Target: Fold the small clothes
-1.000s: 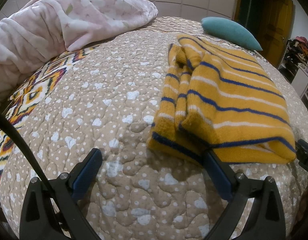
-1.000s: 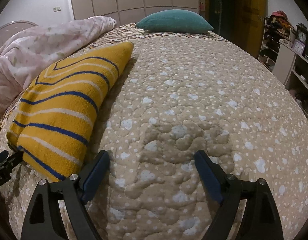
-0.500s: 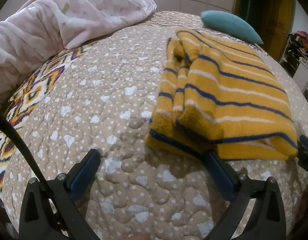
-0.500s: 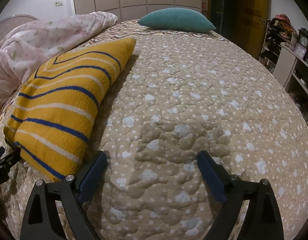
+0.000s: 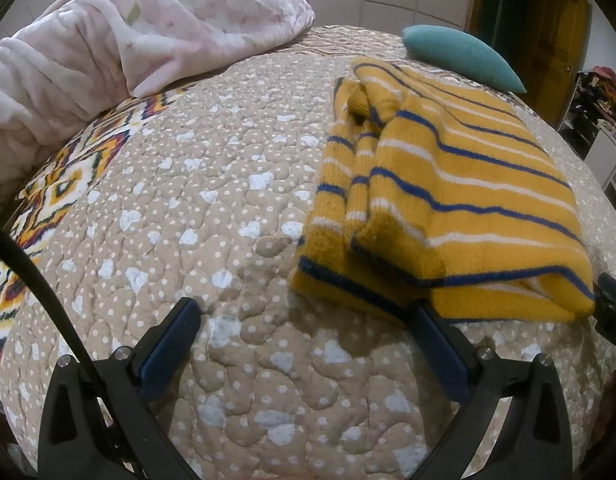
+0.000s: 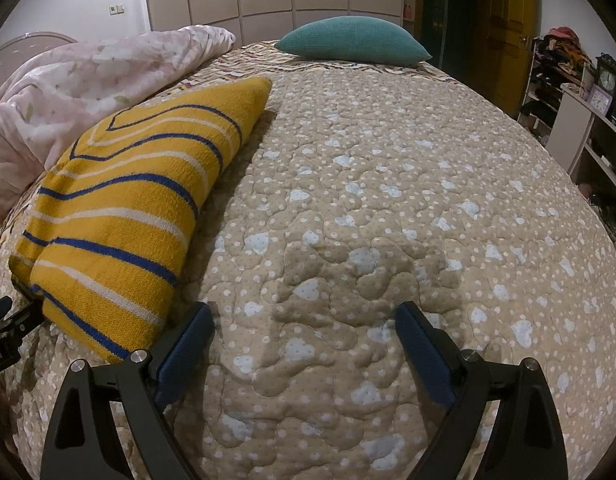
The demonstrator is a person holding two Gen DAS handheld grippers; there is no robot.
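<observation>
A folded yellow sweater (image 5: 448, 208) with blue and white stripes lies on the beige quilted bed (image 5: 211, 208). It also shows in the right wrist view (image 6: 123, 216) at the left. My left gripper (image 5: 303, 320) is open and empty, just short of the sweater's near left corner. My right gripper (image 6: 303, 320) is open and empty over bare quilt, to the right of the sweater.
A pink blanket (image 5: 119, 44) is heaped at the back left. A teal pillow (image 6: 352, 42) lies at the far end of the bed. Shelves with clutter (image 6: 580, 92) stand past the bed's right edge, by a wooden door.
Both grippers have drawn back slightly from the sweater and risen a little; both stay open. The sweater has not moved.
</observation>
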